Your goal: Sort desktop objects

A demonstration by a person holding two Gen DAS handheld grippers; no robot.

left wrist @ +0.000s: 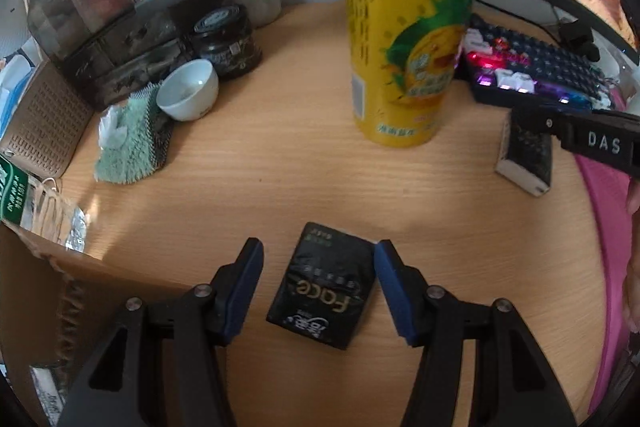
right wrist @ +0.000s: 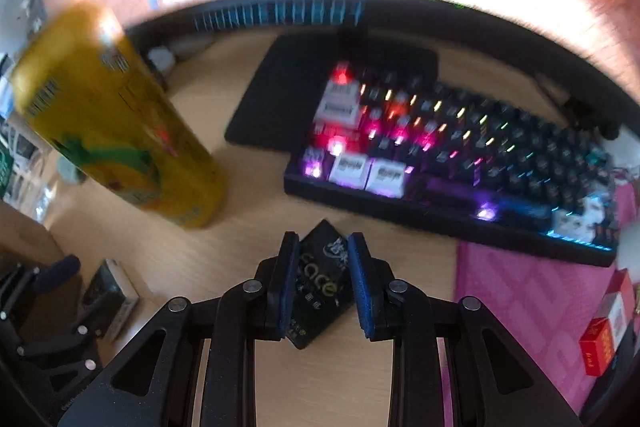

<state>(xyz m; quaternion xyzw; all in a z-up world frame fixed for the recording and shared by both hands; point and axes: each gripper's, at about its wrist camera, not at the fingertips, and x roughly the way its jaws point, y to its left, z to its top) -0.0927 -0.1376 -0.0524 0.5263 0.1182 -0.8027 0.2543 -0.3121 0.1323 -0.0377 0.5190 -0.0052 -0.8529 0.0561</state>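
Observation:
Two black "Face" tissue packs lie flat on the wooden desk. One pack (left wrist: 322, 287) sits between the wide-apart fingers of my left gripper (left wrist: 318, 255), which is open and not touching it. The other pack (right wrist: 320, 287) (left wrist: 524, 155) lies just under my right gripper (right wrist: 323, 239). That gripper's pads stand a narrow gap apart and hover over the pack without pinching it. In the left wrist view the right gripper (left wrist: 534, 119) reaches in from the right. A tall yellow pineapple drink can (left wrist: 404, 27) (right wrist: 116, 123) stands upright between and behind the two packs.
A backlit keyboard (right wrist: 460, 163) and a black pad (right wrist: 304, 87) sit before the monitor. A white bowl (left wrist: 188, 91), dark jar (left wrist: 226, 43), green cloth (left wrist: 128, 147) and drawer organiser (left wrist: 100, 39) crowd the back left. A pink mat (right wrist: 520, 307) with a red box (right wrist: 604, 339) is on the right.

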